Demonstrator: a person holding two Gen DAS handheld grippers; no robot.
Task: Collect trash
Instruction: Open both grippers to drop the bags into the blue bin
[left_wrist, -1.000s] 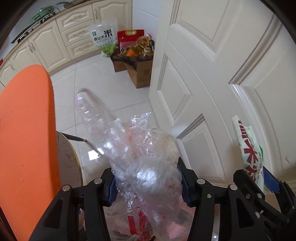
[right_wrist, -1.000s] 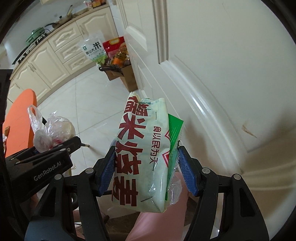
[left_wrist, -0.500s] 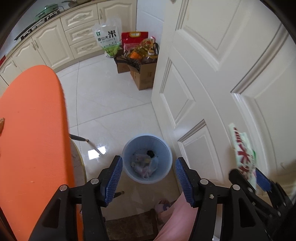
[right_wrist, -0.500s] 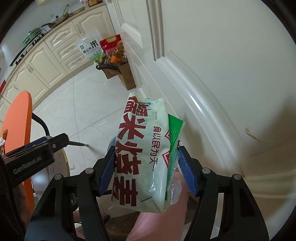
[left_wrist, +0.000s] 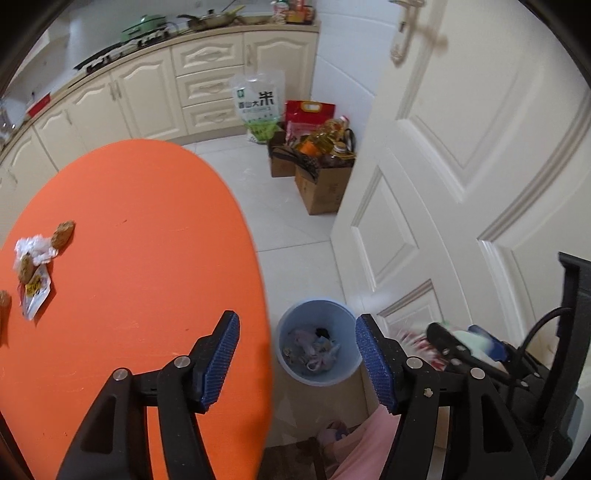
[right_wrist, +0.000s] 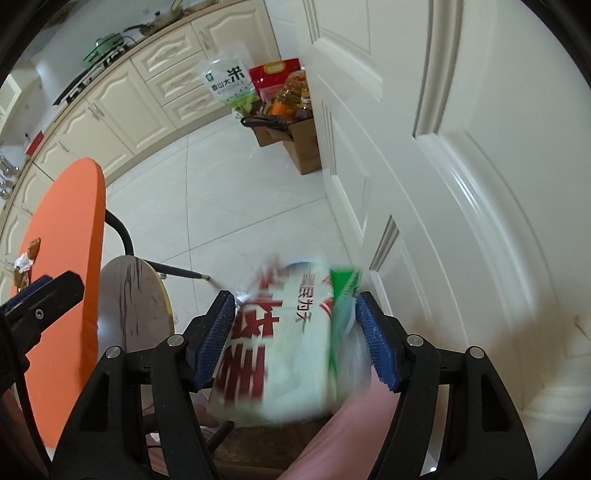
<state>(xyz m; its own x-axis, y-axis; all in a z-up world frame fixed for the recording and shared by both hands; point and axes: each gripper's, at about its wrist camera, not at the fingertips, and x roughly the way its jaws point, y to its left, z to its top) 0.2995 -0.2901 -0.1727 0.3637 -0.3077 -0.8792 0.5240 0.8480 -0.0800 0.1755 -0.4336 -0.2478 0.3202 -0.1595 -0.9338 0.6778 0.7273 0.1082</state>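
Hanging above the floor beside the orange counter (left_wrist: 129, 280), the left gripper (left_wrist: 297, 356) has nothing between its blue pads, and its jaws are opening. Straight below the gap stands a pale blue trash bin (left_wrist: 318, 376) on the white tiles, close to the white panelled door (left_wrist: 461, 177); crumpled plastic and other rubbish lie inside it. On the counter's far left edge lie cookies and wrappers (left_wrist: 35, 266).

The right gripper (right_wrist: 295, 332) is closed on a snack bag (right_wrist: 280, 347) printed with large red characters and a green strip along one side; both pads press its flanks. The bag is blurred. It is held low over the floor, next to the door, with a round wooden stool (right_wrist: 133, 302) to its left. Cardboard boxes (right_wrist: 295, 136) of groceries sit farther back.
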